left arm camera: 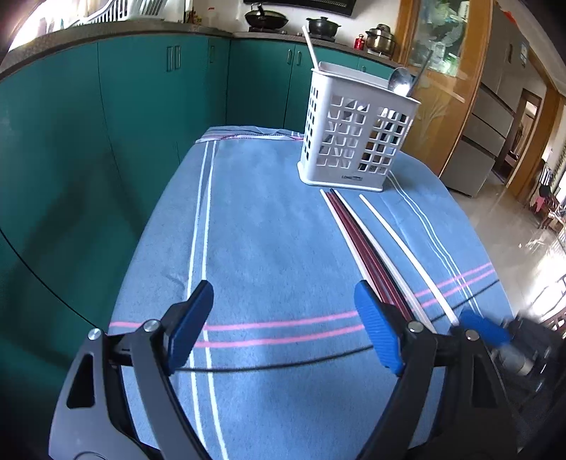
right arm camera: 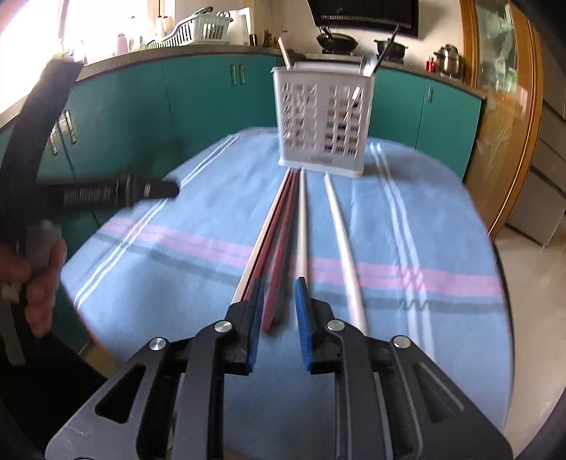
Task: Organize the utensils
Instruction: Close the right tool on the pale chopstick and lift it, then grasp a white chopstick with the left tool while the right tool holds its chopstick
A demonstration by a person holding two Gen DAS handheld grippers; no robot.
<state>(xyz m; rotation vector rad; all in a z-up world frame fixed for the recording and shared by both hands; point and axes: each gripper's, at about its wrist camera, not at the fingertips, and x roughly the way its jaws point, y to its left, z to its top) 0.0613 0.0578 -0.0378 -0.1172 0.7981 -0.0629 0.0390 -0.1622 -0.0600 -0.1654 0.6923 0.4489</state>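
A white slotted utensil holder (left arm camera: 353,134) stands at the far side of the blue cloth; it also shows in the right wrist view (right arm camera: 322,116). It holds a metal spoon (left arm camera: 399,82) and a white chopstick (left arm camera: 310,47). Dark red chopsticks (left arm camera: 364,244) and white chopsticks (left arm camera: 406,254) lie side by side on the cloth in front of it. My left gripper (left arm camera: 286,325) is open and empty, left of them. My right gripper (right arm camera: 279,311) is open, low over the near end of the red chopsticks (right arm camera: 279,254), with one red stick end between its fingers, not clamped.
The table is covered by a blue striped cloth (left arm camera: 265,230). Teal cabinets (left arm camera: 141,106) stand behind and to the left. Pots (left arm camera: 265,17) sit on the counter. A wooden door (left arm camera: 442,88) and tiled floor (left arm camera: 523,240) lie to the right.
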